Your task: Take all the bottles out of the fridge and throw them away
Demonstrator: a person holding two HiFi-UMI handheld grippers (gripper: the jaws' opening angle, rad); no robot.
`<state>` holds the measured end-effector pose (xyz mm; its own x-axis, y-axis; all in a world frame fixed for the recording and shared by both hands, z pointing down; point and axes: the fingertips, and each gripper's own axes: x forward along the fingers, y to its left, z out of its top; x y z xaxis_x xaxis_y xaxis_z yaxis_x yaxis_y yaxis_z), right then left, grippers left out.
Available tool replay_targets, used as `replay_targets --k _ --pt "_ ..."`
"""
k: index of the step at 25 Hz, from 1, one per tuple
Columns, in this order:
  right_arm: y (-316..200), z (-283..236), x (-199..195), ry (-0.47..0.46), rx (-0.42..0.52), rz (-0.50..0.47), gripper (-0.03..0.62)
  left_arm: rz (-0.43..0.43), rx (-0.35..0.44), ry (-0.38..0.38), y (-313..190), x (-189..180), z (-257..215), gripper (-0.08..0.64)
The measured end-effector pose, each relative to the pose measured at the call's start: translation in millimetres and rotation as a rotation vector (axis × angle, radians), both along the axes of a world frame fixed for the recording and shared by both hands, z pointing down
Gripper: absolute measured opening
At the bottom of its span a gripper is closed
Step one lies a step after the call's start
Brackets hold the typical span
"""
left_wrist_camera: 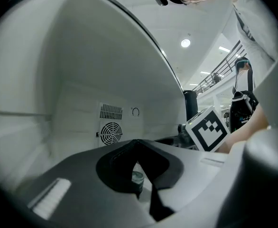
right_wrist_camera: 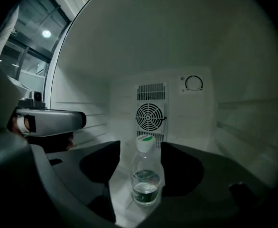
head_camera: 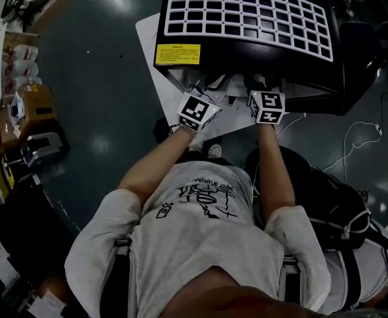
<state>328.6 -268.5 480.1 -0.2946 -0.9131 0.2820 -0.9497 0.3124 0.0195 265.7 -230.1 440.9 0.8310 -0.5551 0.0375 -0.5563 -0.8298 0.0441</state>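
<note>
A small clear bottle [right_wrist_camera: 146, 177] with a white cap and a little water stands on the white fridge floor. My right gripper [right_wrist_camera: 140, 161] is open, one dark pad on each side of the bottle and neither touching it. My left gripper [left_wrist_camera: 137, 148] is shut with nothing in it; it hangs higher up and left of the right one, where the right gripper view shows it as the left gripper [right_wrist_camera: 49, 120]. Part of a bottle [left_wrist_camera: 137, 178] shows under its closed tips. In the head view the left gripper [head_camera: 197, 111] and right gripper [head_camera: 267, 106] both reach into the black fridge [head_camera: 260, 52].
A round fan vent [right_wrist_camera: 151, 117] and a dial [right_wrist_camera: 194, 83] sit on the fridge's back wall. A white grid [head_camera: 247, 12] lies on the fridge top. A black backpack [head_camera: 336, 211] and cables [head_camera: 359, 134] lie on the floor at right, boxes [head_camera: 32, 105] at left.
</note>
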Motion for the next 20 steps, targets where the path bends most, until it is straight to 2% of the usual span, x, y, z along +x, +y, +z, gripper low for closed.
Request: replay_targets --k 9,10,11,12,20 --pt "-33 8 -1 0.034 0.017 -0.019 0.238 -0.019 -0.025 -0.034 -16 0 14 0.008" --pt "-35 9 -2 0.046 0.019 -0.02 0.231 -0.021 -0.027 -0.032 -17 -1 15 0.008" --pt "-36 10 -2 0.056 0.022 -0.021 0.185 -0.024 -0.03 -0.03 -18 -1 15 0.008" --pt "-37 10 -2 0.061 0.026 -0.023 0.176 -0.027 -0.033 -0.029 -19 -2 15 0.008" --pt "-19 9 -3 0.036 0.024 -0.02 0.16 -0.029 -0.032 -0.014 -14 -8 8 0.008"
